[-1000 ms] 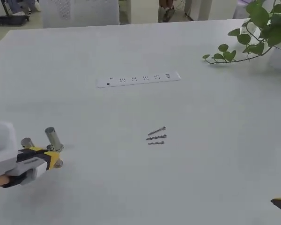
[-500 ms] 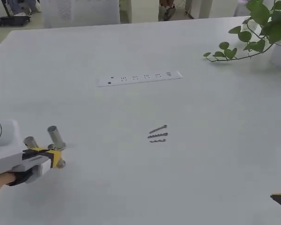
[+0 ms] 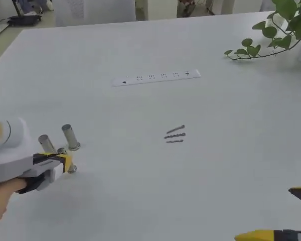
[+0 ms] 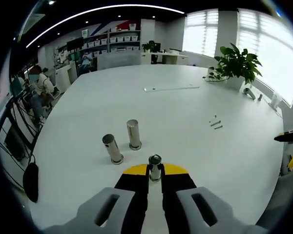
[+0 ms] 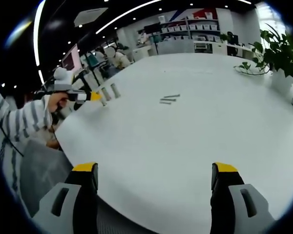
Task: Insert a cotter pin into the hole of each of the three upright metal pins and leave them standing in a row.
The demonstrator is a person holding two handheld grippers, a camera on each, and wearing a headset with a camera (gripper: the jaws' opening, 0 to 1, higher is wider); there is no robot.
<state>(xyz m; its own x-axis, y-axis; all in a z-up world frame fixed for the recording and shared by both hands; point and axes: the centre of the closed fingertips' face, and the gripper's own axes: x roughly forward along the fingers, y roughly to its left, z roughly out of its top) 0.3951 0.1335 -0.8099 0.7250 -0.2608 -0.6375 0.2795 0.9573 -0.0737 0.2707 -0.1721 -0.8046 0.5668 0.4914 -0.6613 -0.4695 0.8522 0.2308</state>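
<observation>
The left gripper is closed on one metal pin, which is clamped upright between the yellow-tipped jaws. The gripper is held by a hand (seen at the lower left of the head view), near the left side of the worktop.

Just beyond the jaws, a second metal pin and a third metal pin stand upright on the worktop. They are close to each other and are not touched by the gripper.

Three cotter pins lie side by side in a small group near the middle of the worktop. They are well apart from the metal pins and from both grippers.

The right gripper is held at the near edge of the worktop. Its jaws are spread wide apart and it is well clear of the cotter pins.

A white power strip lies flat beyond the cotter pins. A leafy plant stands at the far right corner.
</observation>
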